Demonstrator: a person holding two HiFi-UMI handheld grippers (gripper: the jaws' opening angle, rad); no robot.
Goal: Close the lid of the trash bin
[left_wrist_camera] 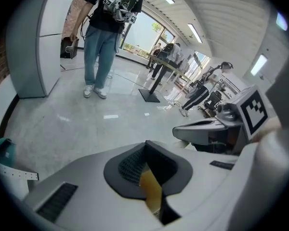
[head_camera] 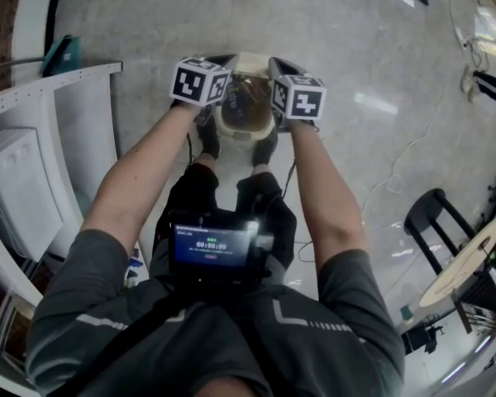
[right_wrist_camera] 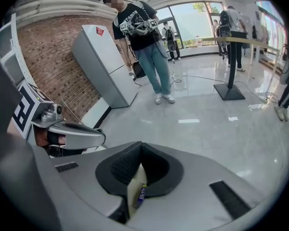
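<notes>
A small cream trash bin (head_camera: pixel 245 112) stands on the floor in front of my feet, its top open and a brownish inside showing. A pale flap, seemingly its lid (head_camera: pixel 250 60), is raised at the far edge. My left gripper (head_camera: pixel 221 61) hangs over the bin's left rim and my right gripper (head_camera: pixel 278 63) over its right rim. In the left gripper view the left gripper (left_wrist_camera: pixel 145 144) has its dark pads pressed together, with tan showing below them. The right gripper (right_wrist_camera: pixel 140 146) is likewise shut, with a cream surface under it. Neither holds anything.
A white cabinet (head_camera: pixel 18 190) and curved white shelving (head_camera: pixel 83 131) stand at my left. A black stool (head_camera: pixel 434 215), a round table (head_camera: pixel 469 260) and floor cables (head_camera: pixel 401 168) lie to the right. A person (right_wrist_camera: pixel 145 42) stands ahead beside a white fridge (right_wrist_camera: pixel 102 64).
</notes>
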